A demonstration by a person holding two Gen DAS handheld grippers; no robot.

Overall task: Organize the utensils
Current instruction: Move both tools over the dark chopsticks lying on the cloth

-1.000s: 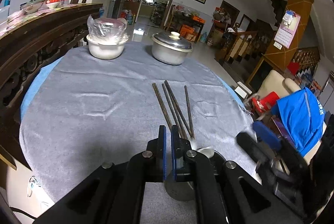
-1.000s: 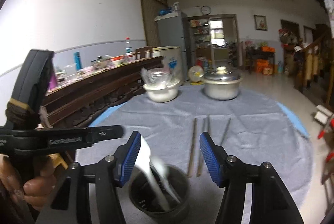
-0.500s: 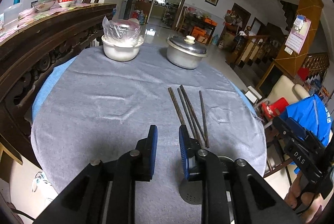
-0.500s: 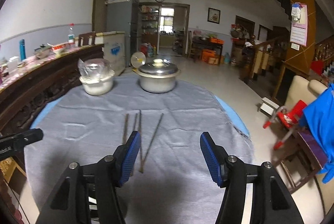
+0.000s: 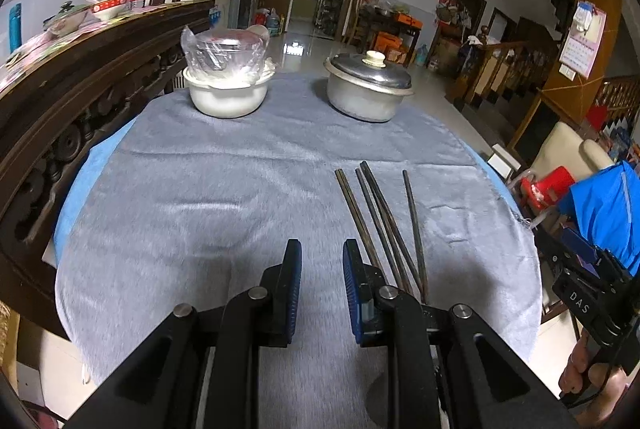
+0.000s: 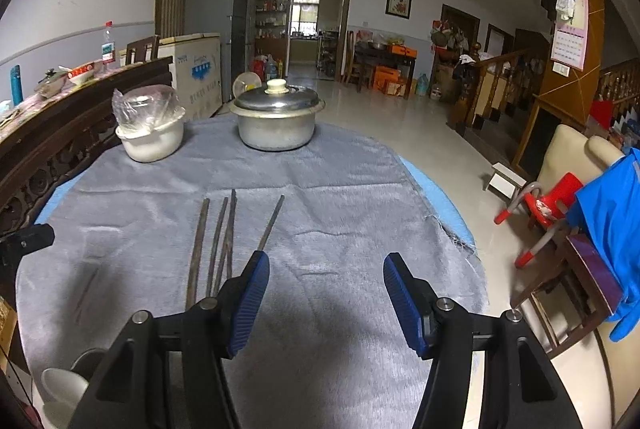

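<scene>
Several dark chopsticks [image 5: 380,221] lie side by side on the grey cloth [image 5: 200,213], just right of my left gripper [image 5: 320,253]. Its jaws stand a little apart with only cloth between them. In the right wrist view the chopsticks [image 6: 222,233] lie left of my right gripper [image 6: 326,265], which is wide open and holds nothing. A dark cup [image 6: 90,359] with a white spoon [image 6: 60,385] in it sits at the bottom left corner of that view. The right gripper's body [image 5: 580,293] and a hand [image 5: 592,381] show at the left view's right edge.
A white bowl with a plastic-wrapped dish on it [image 5: 226,89] and a lidded metal pot [image 5: 368,89] stand at the far side of the table. A dark carved wooden bench back [image 5: 60,101] runs along the left. Chairs and a blue garment [image 6: 608,221] crowd the right.
My left gripper's jaws have parted from shut. The right wrist view has swung right, so the cup with the spoon has slid from its centre to the bottom left corner.
</scene>
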